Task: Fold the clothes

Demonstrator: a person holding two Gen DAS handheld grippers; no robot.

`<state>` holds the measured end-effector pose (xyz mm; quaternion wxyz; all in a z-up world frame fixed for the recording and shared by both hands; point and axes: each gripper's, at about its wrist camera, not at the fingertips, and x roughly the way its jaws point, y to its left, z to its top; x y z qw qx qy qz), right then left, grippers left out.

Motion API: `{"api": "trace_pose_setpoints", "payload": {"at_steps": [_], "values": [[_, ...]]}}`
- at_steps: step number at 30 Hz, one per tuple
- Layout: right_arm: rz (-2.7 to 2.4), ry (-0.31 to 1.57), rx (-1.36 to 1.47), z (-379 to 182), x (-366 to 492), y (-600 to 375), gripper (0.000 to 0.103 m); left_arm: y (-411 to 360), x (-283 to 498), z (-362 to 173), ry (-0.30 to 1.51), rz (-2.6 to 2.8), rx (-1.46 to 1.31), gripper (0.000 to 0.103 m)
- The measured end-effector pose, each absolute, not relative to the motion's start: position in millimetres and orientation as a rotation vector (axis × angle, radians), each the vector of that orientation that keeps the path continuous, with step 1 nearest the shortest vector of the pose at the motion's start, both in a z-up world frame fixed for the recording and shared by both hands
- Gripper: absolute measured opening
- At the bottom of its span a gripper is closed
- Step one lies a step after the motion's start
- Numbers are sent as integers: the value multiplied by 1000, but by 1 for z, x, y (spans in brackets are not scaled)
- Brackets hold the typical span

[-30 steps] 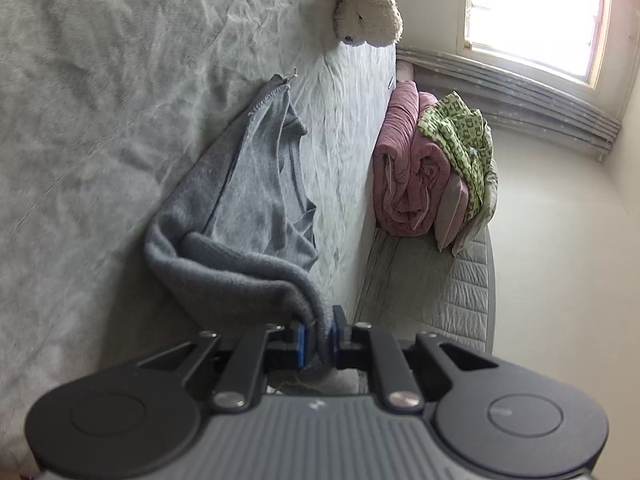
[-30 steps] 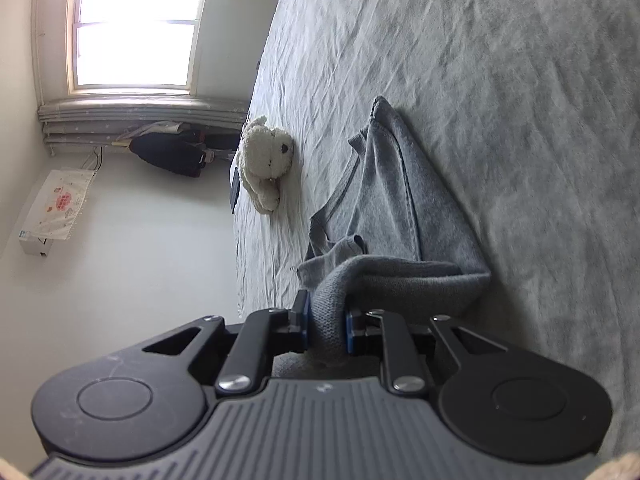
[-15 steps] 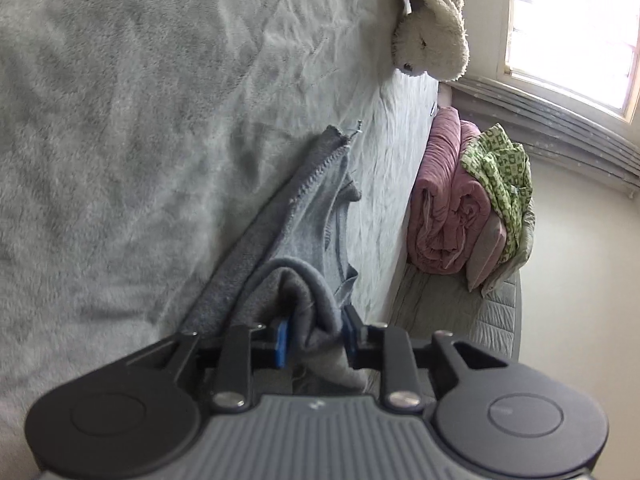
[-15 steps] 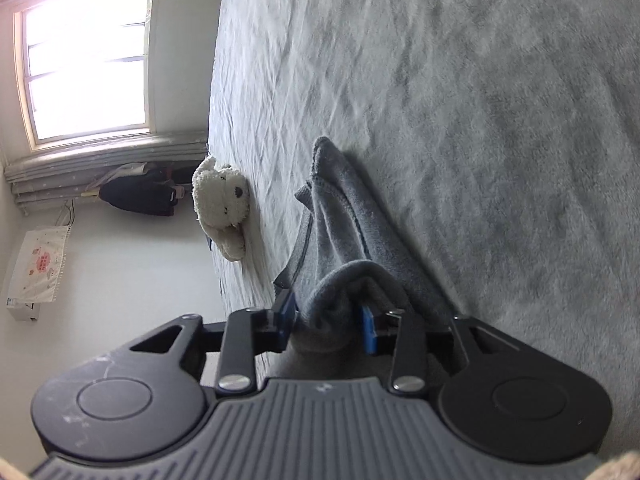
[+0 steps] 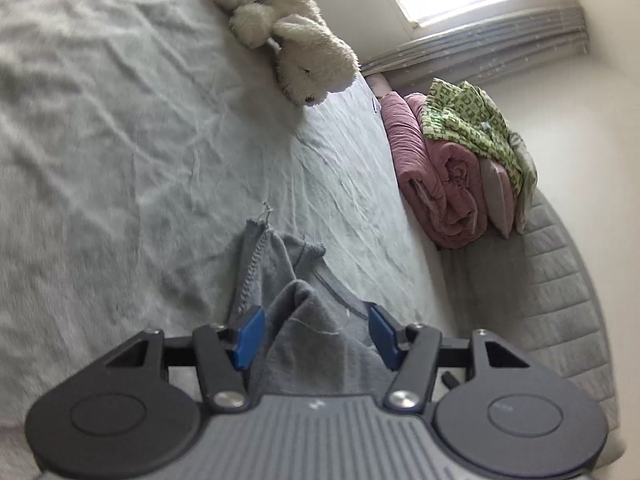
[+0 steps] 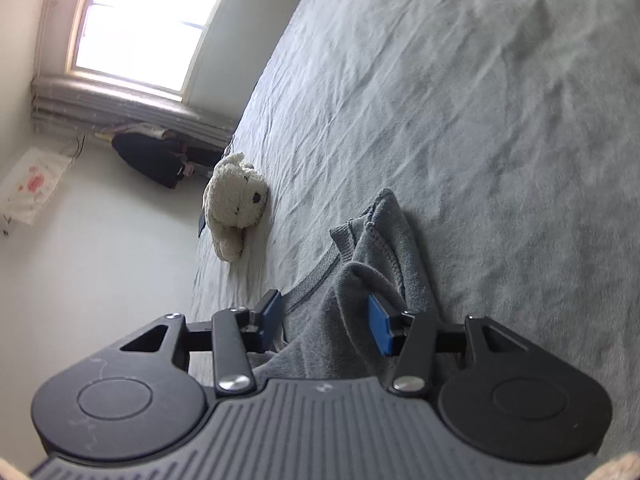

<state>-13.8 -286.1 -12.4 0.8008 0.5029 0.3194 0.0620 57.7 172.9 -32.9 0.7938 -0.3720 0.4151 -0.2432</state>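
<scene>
A grey knit garment [image 5: 280, 280] lies folded over on the grey bedsheet [image 5: 100, 140], its hem pointing away from me. In the left wrist view the left gripper [image 5: 316, 334] stands open, its blue pads wide apart with a raised fold of the cloth loose between them. The same garment [image 6: 380, 240] shows in the right wrist view on the bedsheet [image 6: 500, 120]. The right gripper [image 6: 326, 322] is open too, with a hump of grey cloth lying between its pads and not pinched.
A cream plush toy [image 5: 296, 44] lies near the bed's edge beyond the garment, also in the right wrist view as a plush toy [image 6: 236, 204]. Rolled pink bedding [image 5: 440, 184] with a green patterned cloth [image 5: 468, 120] sits on a quilted surface. A bright window [image 6: 132, 24] is behind.
Both grippers have gone from shut on the garment to open, letting the cloth go. The garment now lies bunched closer under both grippers, and both cameras have swung round.
</scene>
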Motion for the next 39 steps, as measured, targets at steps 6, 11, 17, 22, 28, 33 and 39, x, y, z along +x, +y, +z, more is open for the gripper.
{"api": "trace_pose_setpoints", "payload": {"at_steps": [6,11,17,22,28,33,39], "values": [[114,643,720,-13,-8,-260,52,151,60,-36,813,-551,-554,51],[97,599,424,-13,-4,-238,52,143,57,-40,767,-536,-458,41],[105,532,351,-22,-2,-236,52,138,53,-46,715,-531,-429,34],[132,465,329,-29,-9,-228,34,137,46,-52,657,-510,-450,16],[96,401,237,-18,-12,-213,16,129,38,-42,574,-461,-432,10],[71,362,187,-5,-3,-217,16,124,53,-31,534,-431,-410,10],[36,399,176,-14,33,-222,16,113,87,-35,546,-385,-377,10]]}}
